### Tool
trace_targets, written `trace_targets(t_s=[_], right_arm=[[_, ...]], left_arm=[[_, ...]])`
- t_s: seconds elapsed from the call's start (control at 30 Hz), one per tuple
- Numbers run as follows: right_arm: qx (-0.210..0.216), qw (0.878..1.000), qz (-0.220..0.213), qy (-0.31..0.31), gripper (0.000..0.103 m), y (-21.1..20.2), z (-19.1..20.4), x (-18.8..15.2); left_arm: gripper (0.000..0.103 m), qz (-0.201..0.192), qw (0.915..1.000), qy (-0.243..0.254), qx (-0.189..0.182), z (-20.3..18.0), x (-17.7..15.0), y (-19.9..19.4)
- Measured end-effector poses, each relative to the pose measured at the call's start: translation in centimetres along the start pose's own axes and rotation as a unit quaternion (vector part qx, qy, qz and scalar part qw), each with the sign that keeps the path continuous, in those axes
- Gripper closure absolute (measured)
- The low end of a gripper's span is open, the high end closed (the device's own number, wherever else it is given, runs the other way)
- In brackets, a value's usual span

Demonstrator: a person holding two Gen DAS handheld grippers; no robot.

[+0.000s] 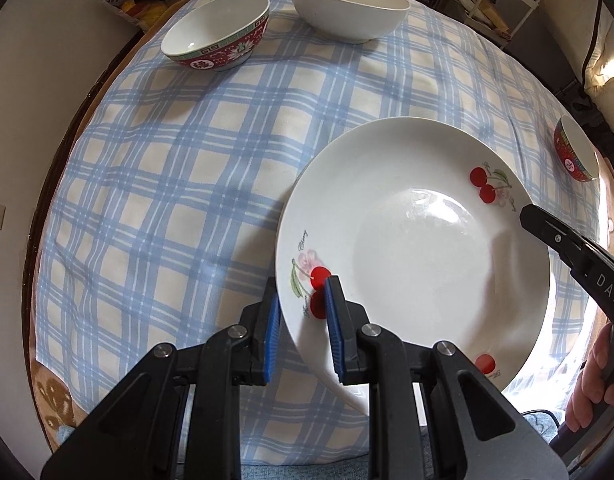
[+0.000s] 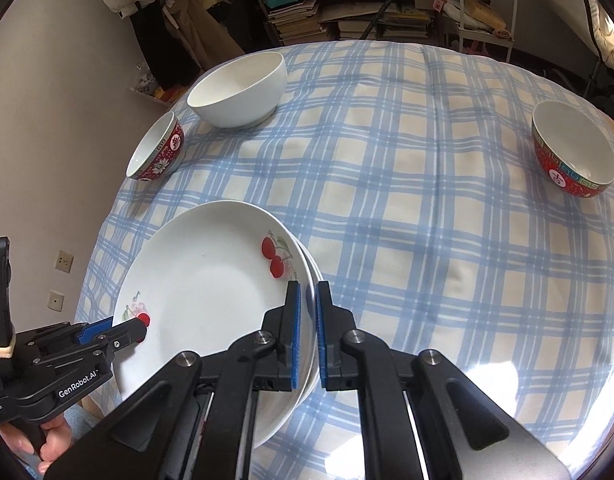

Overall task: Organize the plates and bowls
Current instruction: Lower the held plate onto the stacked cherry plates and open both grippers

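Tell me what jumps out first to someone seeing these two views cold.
The big white cherry plate, gripped at opposite rims by the left gripper and the right gripper; the right wrist view shows more plate rims stacked under it. Beyond it on the blue checked tablecloth stand a plain white bowl and two red patterned bowls, one beside the white bowl, one alone at the right.

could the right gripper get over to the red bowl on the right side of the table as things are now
Probably not right away. The right gripper is shut on the rim of the cherry plates, which the left gripper also holds. The cloth toward the red bowl lies bare, so once it lets go the way looks free.
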State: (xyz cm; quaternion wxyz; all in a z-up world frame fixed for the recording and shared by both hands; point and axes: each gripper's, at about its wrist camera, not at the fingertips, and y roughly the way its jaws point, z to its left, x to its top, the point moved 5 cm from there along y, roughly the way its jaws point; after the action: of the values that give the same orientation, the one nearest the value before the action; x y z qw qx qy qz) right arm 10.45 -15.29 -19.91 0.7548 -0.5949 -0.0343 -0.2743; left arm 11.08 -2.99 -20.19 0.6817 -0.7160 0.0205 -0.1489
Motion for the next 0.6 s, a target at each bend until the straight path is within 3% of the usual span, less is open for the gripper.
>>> trace_targets(t_s=[0.3, 0.4, 0.6], right_arm=[[-0.017, 1.0, 0.0, -0.009, 0.094, 1.3, 0.1, -1.1], [-0.037, 0.999, 0.004, -0.027, 0.094, 1.9, 0.3, -1.6], [-0.037, 0.999, 0.001, -0.021, 0.094, 2.0, 0.0, -1.6]], left_arm=[[0.082, 0.038, 0.9992, -0.014, 0.002, 0.4, -0.5, 2.2], [0.082, 0.033, 0.9994, -0.008, 0.008, 0.3, -0.7, 2.2], [0.082, 0.037, 0.9992, -0.012, 0.005, 0.4, -0.8, 2.6]])
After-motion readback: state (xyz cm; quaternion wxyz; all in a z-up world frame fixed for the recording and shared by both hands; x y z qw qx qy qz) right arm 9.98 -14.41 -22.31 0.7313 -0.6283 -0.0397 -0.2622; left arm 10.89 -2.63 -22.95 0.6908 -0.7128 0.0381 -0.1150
